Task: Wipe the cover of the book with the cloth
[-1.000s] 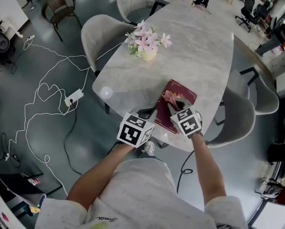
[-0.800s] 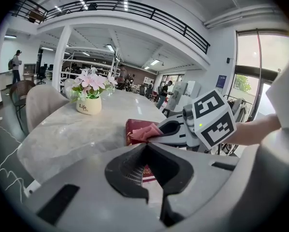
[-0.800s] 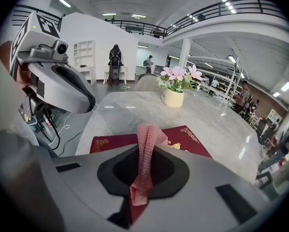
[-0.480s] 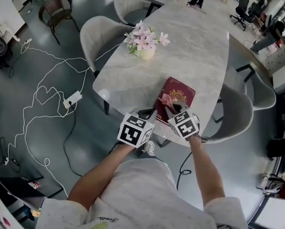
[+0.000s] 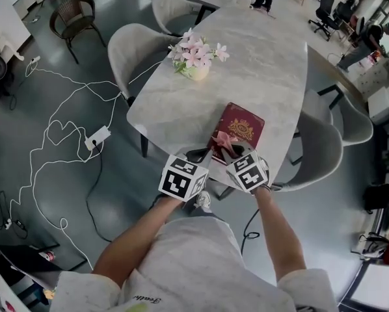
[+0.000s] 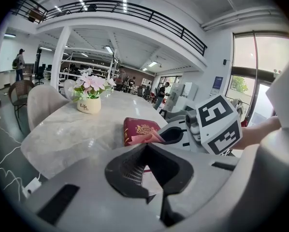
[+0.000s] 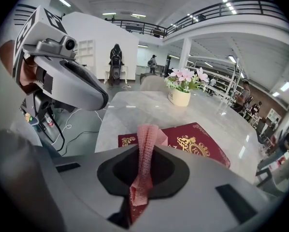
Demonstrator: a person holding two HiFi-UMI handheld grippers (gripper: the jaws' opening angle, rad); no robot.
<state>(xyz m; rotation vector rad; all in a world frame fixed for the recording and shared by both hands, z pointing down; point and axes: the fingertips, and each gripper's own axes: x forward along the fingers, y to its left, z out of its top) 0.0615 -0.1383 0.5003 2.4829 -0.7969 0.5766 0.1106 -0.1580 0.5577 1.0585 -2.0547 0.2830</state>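
Cloth (image 7: 145, 139) pinched tight in R gripper (image 5: 232, 151) over book (image 7: 202, 146) cover; L gripper (image 5: 196, 155) closed, empty.

We are seeing a glossy, marble-veined counter (image 5: 266, 64) reflecting lights, a maroon book (image 5: 245, 125) wearing a smooth, gilt-stamped cover, a pink waffle-weave cloth (image 7: 147, 139), and matt grey plastic on the right tongs (image 7: 143, 175).

Book (image 5: 241, 130) on tbl (image 5: 259, 57) (vase (image 5: 196, 72) behind)

Probably an open-plan office; swivel chairs (image 5: 327, 5), long marble table (image 5: 263, 64), railed mezzanine (image 6: 135, 11), cables (image 5: 63, 118) across grey floor (image 5: 25, 187)
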